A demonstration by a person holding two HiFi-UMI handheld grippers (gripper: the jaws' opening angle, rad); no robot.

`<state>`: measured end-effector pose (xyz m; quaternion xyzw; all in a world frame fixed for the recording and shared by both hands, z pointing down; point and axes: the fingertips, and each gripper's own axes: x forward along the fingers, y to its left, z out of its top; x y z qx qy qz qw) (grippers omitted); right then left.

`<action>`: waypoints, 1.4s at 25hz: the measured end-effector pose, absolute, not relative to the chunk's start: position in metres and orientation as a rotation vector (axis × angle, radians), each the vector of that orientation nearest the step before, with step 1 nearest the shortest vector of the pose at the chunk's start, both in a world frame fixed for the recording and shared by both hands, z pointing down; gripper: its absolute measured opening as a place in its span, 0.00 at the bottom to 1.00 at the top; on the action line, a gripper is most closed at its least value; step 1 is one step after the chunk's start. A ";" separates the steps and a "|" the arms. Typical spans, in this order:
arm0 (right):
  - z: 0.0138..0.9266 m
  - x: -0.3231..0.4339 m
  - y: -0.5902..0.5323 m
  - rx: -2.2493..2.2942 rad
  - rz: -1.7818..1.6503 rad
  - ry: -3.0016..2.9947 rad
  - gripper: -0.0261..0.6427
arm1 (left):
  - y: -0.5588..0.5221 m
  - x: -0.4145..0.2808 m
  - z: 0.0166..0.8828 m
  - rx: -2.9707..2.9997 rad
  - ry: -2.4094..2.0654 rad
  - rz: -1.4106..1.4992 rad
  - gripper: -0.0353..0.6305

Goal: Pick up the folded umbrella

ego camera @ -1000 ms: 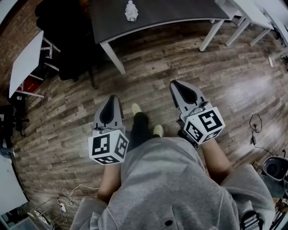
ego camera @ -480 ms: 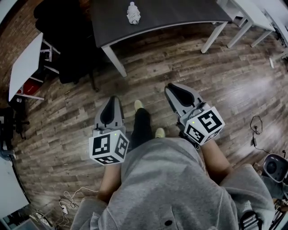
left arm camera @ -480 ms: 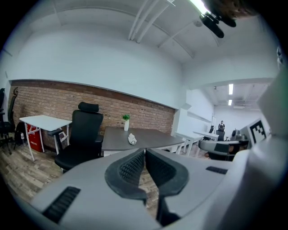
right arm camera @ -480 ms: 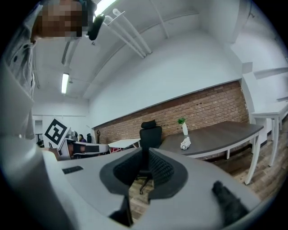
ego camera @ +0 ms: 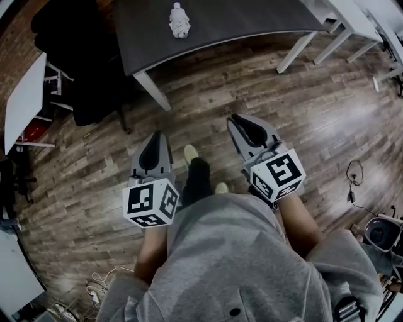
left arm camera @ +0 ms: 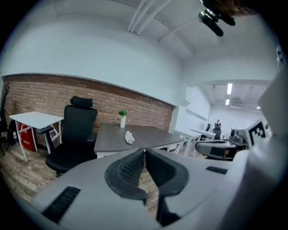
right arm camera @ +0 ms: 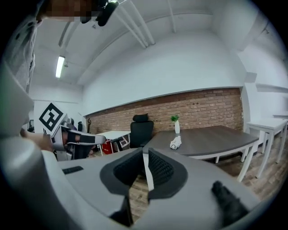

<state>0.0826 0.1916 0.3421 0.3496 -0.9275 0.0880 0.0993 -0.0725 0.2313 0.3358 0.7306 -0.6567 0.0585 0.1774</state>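
Small white folded umbrella [ego camera: 179,20] lies on its side on the dark grey bench [ego camera: 252,19], top centre of the head view, toward the left part of the bench top. It's well apart from both grippers.

Your left gripper [ego camera: 155,139] is clenched on nothing, pads meeting. Your right gripper [ego camera: 242,122] is likewise closed and empty. Both sit mid-frame over the wood-plank floor [ego camera: 327,113], pointing toward the bench.

Nothing crowds the umbrella; the white vase with a green plant [left arm camera: 123,119] stands further back.

My read on handling: light, with a stiff core under soft fabric that's probably a bit slippery. Loose folds may slide under the pads.

Open the jaws before you reach in. Take it across the middle of its length and squeeze through to the core. A grip near either end would likely tip it.
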 end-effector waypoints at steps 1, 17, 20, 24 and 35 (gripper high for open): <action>0.344 0.079 0.186 1.028 0.272 -2.744 0.11 | 0.225 -0.075 0.338 2.063 -1.855 0.173 0.09; 0.349 0.032 0.100 0.997 0.260 -2.714 0.11 | 0.130 -0.116 0.342 2.070 -1.855 0.211 0.09; 0.344 0.026 0.090 0.995 0.241 -2.709 0.11 | 0.119 -0.120 0.337 2.075 -1.853 0.197 0.09; 0.338 0.018 0.075 0.995 0.227 -2.707 0.11 | 0.104 -0.126 0.332 2.080 -1.852 0.195 0.09; 0.340 -0.012 0.036 1.004 0.231 -2.702 0.11 | 0.066 -0.150 0.336 2.096 -1.810 0.208 0.09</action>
